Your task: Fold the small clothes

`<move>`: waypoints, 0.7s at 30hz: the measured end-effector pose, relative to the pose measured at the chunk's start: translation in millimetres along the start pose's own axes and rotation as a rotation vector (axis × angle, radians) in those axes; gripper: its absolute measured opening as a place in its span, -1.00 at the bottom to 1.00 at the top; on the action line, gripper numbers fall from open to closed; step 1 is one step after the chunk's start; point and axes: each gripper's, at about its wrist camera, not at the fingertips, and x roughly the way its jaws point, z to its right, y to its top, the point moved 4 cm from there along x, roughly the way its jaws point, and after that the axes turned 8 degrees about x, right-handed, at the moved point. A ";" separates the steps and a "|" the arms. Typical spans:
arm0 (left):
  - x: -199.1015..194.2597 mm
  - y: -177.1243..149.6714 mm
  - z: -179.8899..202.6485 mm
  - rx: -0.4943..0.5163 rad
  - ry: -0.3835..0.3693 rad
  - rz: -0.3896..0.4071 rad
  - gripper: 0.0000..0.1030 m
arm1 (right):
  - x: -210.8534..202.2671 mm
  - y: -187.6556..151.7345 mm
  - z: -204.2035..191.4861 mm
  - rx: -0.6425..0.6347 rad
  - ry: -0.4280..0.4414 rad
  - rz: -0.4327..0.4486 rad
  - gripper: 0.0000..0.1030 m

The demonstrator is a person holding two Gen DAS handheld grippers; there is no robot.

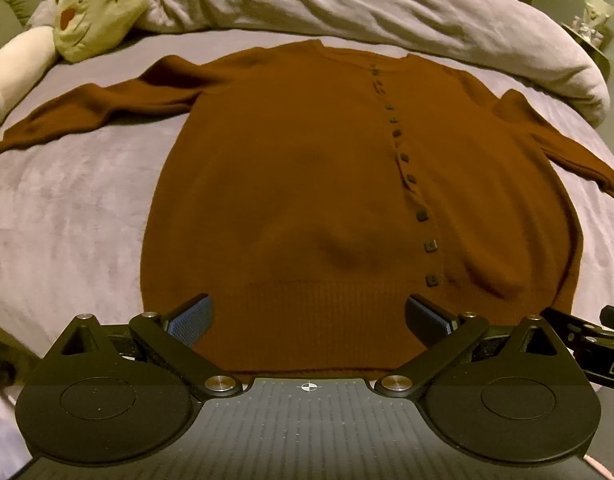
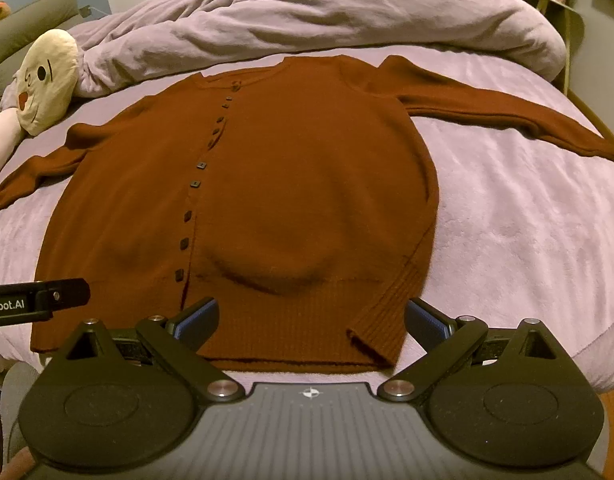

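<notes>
My left gripper point(image 1: 307, 322) sits nearest me, its jaws spread wide with nothing between them, the blue pads point(image 1: 191, 322) poised over the ribbed hem of the brown cardigan point(image 1: 307, 184); I cannot tell whether the tips touch the knit. My right gripper point(image 2: 311, 322) is likewise wide open and empty-handed, hovering at the same hem, toward its right corner, where the ribbing is turned up in a small fold point(image 2: 383, 312) just inside my right finger. In the right wrist view, the left tool's black tip shows at the hem's left side.

The cardigan lies flat and face up on the lilac bedsheet point(image 2: 507, 220), hem toward me, collar away. Its row of dark square buttons point(image 1: 421, 216) runs from hem to neckline. A soft bulge of fabric rises just above the hem. Both sleeves stretch out sideways from the shoulders, lying on the sheet.

Beyond the collar, a rumpled lilac duvet point(image 1: 347, 4) is heaped across the bed. Off the cardigan's left shoulder rests a cream plush toy point(image 1: 103, 4) with a drawn face.
</notes>
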 end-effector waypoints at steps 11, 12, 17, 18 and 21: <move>0.2 -0.5 -1.3 -0.022 -0.028 -0.001 1.00 | 0.3 -0.1 -0.4 0.001 0.004 0.000 0.92; 0.0 -0.4 -1.2 -0.024 -0.030 -0.001 1.00 | 0.3 -0.1 -0.5 0.001 0.005 0.000 0.92; 0.5 -0.2 -1.4 -0.026 -0.032 -0.001 1.00 | -0.9 -0.4 -0.7 0.004 0.022 0.008 0.92; 0.5 -0.3 -1.4 -0.027 -0.034 0.000 1.00 | -1.0 -0.3 -1.2 0.003 0.023 0.008 0.92; 0.5 -1.1 -1.3 -0.032 -0.040 -0.003 1.00 | -1.4 -0.4 -2.3 -0.002 0.027 0.013 0.92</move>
